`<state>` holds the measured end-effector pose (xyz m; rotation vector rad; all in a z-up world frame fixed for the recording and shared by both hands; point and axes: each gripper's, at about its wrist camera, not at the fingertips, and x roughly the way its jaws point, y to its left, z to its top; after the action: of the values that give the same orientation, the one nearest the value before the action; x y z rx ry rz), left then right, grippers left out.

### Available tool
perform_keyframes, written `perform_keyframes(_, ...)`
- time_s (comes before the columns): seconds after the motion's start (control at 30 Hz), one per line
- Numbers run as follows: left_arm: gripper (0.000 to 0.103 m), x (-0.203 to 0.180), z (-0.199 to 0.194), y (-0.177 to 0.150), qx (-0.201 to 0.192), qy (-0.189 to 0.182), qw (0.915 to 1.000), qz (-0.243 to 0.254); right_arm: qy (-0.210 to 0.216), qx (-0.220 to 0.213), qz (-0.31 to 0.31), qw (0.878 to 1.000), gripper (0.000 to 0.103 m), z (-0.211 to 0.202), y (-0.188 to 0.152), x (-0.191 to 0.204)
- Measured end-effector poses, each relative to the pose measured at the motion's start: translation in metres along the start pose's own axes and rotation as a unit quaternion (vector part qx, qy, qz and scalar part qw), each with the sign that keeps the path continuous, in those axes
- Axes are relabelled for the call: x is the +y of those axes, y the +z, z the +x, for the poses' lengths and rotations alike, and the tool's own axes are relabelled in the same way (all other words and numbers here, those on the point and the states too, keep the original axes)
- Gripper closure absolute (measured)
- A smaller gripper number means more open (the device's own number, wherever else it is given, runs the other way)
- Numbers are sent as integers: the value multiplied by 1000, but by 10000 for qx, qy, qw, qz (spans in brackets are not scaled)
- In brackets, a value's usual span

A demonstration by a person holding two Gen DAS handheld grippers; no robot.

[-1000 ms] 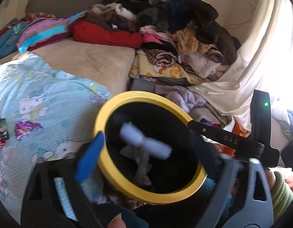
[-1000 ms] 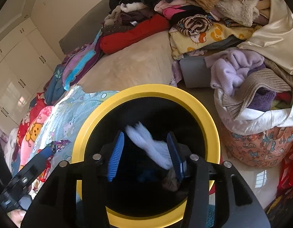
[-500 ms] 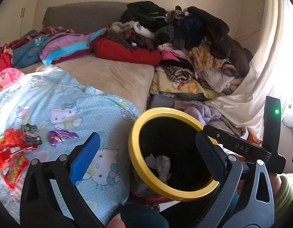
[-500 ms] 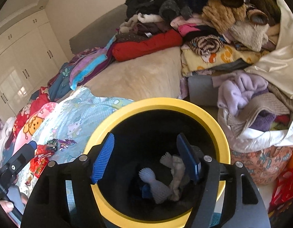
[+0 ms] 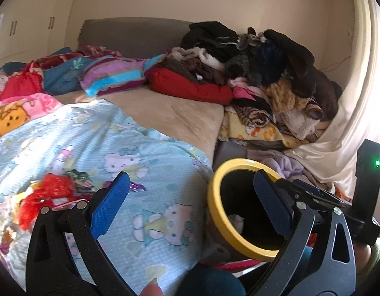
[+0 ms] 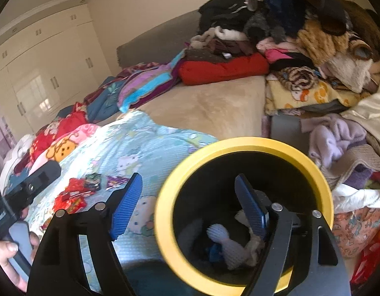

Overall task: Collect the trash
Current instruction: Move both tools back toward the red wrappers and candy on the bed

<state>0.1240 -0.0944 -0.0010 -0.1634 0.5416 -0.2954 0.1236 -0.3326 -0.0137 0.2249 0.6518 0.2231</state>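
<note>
A black bin with a yellow rim (image 6: 244,145) (image 5: 216,212) stands beside the bed. White crumpled trash (image 6: 229,244) lies at its bottom. My right gripper (image 6: 187,202) hovers over the bin's left rim; its jaws are opening and nothing is between them. My left gripper (image 5: 190,197) is open and empty, above the bed's edge and the bin. Red and shiny wrappers (image 5: 49,194) (image 6: 74,194) lie on the light-blue cat-print blanket (image 5: 130,153), left of both grippers.
A heap of clothes (image 5: 264,69) fills the bed's far right. Pillows and blankets (image 5: 111,74) lie along the grey headboard. A patterned laundry bag (image 6: 355,227) with clothes stands right of the bin. White cupboards (image 6: 42,74) line the left wall.
The white trash dropped from my right gripper into the bin and both grippers opened wider. Both views swung up and left, bringing the wrappers on the blanket into sight.
</note>
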Motion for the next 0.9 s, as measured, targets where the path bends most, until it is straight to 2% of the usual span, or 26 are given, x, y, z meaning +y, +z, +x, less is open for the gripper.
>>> perform_keyframes(0.27, 11, 37, -16, 7, -210, 303, 9990, -238, 263, 128, -368, 9989, 28, 12, -4, 44)
perform_keyframes(0.9, 11, 118, -46, 9, -362, 931, 9913, -855, 761, 438, -1262, 9881, 28, 49, -15, 127)
